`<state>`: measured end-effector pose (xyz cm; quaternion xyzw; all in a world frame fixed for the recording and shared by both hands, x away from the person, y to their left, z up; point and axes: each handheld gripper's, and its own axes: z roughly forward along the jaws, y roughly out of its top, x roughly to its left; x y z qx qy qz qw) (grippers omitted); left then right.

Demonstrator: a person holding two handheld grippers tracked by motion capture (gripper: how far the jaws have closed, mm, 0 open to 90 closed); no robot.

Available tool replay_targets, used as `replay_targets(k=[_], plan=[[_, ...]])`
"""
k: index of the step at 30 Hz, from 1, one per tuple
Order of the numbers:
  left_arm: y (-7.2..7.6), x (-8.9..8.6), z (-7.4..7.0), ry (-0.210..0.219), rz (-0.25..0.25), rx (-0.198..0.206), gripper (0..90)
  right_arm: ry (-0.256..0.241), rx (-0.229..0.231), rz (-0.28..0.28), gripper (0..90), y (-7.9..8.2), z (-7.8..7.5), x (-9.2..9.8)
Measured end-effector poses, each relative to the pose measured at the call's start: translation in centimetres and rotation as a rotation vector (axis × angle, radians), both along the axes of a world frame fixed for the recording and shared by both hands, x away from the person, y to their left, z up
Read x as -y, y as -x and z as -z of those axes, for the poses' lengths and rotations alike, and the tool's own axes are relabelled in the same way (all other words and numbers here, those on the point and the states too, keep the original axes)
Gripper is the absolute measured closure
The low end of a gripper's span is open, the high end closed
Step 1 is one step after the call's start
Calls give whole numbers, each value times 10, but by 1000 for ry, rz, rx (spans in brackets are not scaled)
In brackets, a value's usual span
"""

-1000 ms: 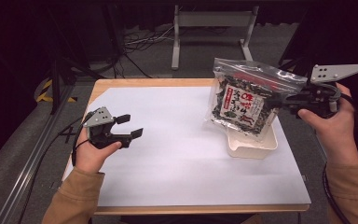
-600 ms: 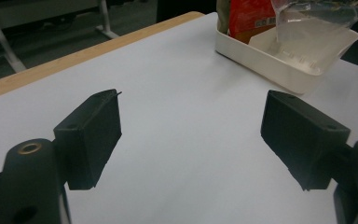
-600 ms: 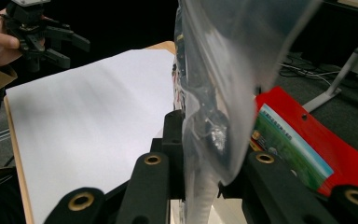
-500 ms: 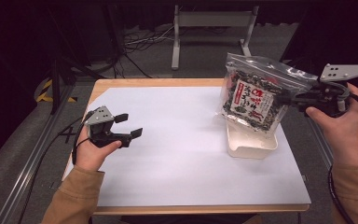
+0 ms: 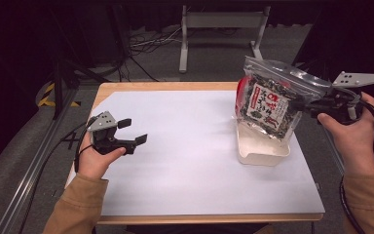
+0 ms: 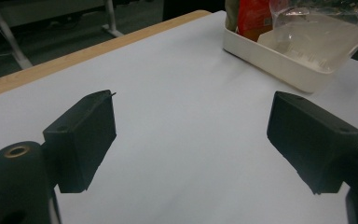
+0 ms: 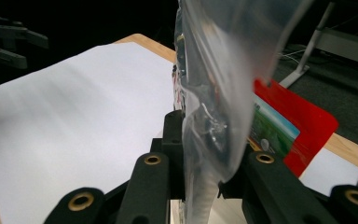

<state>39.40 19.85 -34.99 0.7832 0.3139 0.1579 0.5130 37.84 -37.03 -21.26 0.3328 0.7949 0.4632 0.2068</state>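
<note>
My right tool [image 5: 306,106] pinches one bag [image 5: 271,105] of dark bits, hanging over the one white tray [image 5: 263,155]. My left tool [image 5: 132,131], far from the tray, is spread over the bench [image 5: 190,146].

Table [image 5: 195,161] bare from left edge to middle. Tray [image 5: 263,151] and bag [image 5: 272,105] above it block right edge.
</note>
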Motion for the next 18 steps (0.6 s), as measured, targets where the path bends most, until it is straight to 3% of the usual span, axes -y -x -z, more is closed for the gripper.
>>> replay_targets(k=[18], plan=[[1, -2, 2, 1, -11, 0, 152, 45, -39, 67, 760, -5, 20, -1]])
